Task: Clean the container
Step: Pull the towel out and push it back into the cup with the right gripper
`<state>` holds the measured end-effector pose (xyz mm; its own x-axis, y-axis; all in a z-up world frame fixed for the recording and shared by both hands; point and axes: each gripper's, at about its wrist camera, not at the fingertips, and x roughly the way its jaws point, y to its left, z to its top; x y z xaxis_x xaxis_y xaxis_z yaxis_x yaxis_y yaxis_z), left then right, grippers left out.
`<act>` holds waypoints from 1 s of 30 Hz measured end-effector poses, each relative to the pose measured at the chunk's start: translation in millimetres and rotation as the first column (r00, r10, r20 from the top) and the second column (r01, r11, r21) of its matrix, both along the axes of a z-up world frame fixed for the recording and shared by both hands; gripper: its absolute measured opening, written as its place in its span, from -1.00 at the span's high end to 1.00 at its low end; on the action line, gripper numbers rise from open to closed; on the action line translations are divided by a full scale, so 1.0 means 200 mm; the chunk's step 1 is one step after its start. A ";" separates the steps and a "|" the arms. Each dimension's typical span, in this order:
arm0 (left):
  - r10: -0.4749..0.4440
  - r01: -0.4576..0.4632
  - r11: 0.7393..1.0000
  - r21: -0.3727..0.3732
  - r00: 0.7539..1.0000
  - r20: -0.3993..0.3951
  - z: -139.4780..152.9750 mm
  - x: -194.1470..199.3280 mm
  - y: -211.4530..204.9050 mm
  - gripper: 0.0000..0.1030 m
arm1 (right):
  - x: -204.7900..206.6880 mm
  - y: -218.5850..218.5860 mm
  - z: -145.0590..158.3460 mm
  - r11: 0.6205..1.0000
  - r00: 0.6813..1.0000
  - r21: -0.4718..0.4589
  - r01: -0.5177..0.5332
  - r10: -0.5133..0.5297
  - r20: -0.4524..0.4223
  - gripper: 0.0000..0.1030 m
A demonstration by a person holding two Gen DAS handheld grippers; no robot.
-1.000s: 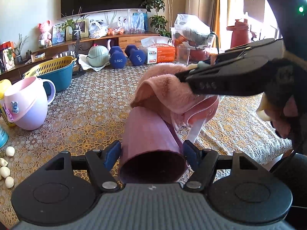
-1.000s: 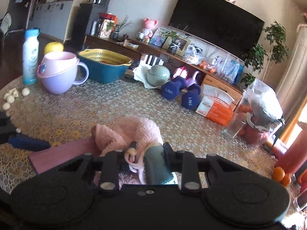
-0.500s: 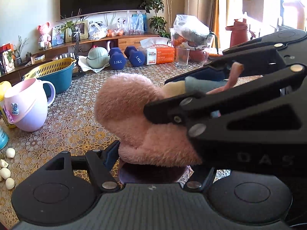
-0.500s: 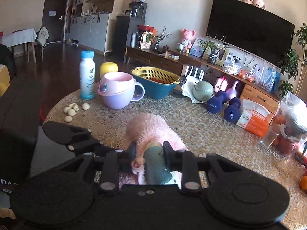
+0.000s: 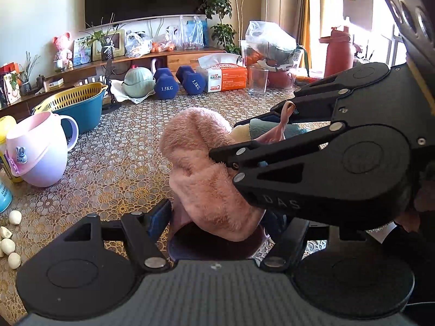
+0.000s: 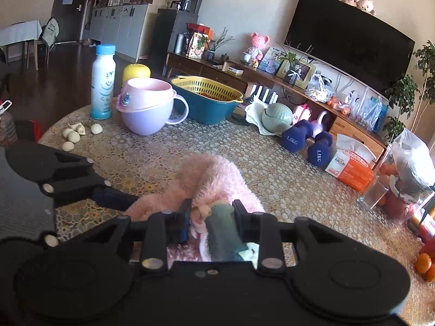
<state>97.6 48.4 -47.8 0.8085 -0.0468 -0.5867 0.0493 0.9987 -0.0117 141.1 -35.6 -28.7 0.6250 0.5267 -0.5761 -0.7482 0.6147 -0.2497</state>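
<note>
A dusty-mauve cylindrical container (image 5: 187, 237) is lying on its side above the patterned tablecloth, its dark mouth facing the left camera; a fluffy pink cloth (image 5: 201, 163) is draping over its top.

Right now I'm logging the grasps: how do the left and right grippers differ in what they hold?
The left gripper clamps a rigid mauve container; the right gripper pinches a soft pink cloth with a green cloth part. The left gripper sits below; the right gripper crosses above it, cloth draped over the container. Both are shut.
</note>
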 end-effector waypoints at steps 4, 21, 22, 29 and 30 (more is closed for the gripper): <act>-0.006 0.006 1.000 0.011 1.000 0.004 0.00 -0.01 -0.01 -0.37 | 0.06 0.00 -0.04 0.998 0.999 -0.041 0.044 -0.042 0.029 0.43; 0.006 -0.006 1.000 -0.025 1.000 -0.009 0.00 0.00 0.03 -0.37 | 0.04 -0.20 0.27 0.990 0.992 0.111 0.082 -0.092 0.085 0.48; 0.006 -0.006 1.000 -0.025 1.000 -0.009 0.00 0.00 0.03 -0.37 | 0.00 -0.18 0.27 0.993 0.995 0.105 0.052 -0.061 0.085 0.48; 0.006 -0.006 1.000 -0.019 1.000 -0.009 0.00 0.01 0.03 -0.37 | -0.16 -0.07 0.21 0.994 0.996 0.065 -0.093 0.093 0.008 0.49; 0.006 -0.006 1.000 -0.019 1.000 -0.010 -0.01 0.01 0.03 -0.37 | -0.17 -0.06 0.19 0.993 0.995 0.056 -0.102 0.102 0.000 0.49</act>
